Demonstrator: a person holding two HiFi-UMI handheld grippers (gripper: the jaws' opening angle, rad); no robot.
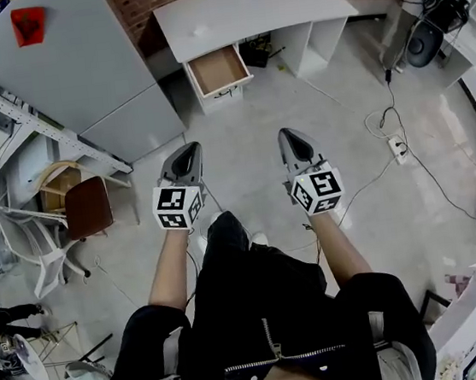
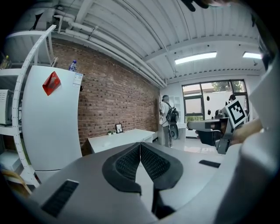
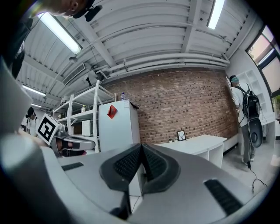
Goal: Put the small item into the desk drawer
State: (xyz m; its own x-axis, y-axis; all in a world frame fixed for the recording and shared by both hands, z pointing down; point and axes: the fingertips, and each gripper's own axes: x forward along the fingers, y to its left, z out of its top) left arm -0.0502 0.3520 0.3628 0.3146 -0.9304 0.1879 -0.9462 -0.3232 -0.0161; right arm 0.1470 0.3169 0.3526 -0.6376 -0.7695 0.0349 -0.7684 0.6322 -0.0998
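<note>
The white desk (image 1: 284, 3) stands ahead against the brick wall, and its wooden drawer (image 1: 217, 69) is pulled open and looks empty. A small pale speck (image 1: 199, 31) lies on the desktop; I cannot tell what it is. My left gripper (image 1: 186, 152) and right gripper (image 1: 293, 135) are held side by side over the floor, well short of the desk. Both point at it. In the left gripper view the jaws (image 2: 140, 144) are shut, pads together, nothing between them. The right gripper (image 3: 141, 145) is likewise shut with nothing visible in it.
A white fridge (image 1: 76, 67) with a red item (image 1: 28, 24) on top stands left of the desk. Metal shelving (image 1: 4, 110) and a brown chair (image 1: 88, 207) line the left side. Cables and a power strip (image 1: 399, 149) lie on the floor at right. A person with a backpack (image 3: 245, 113) stands past the desk.
</note>
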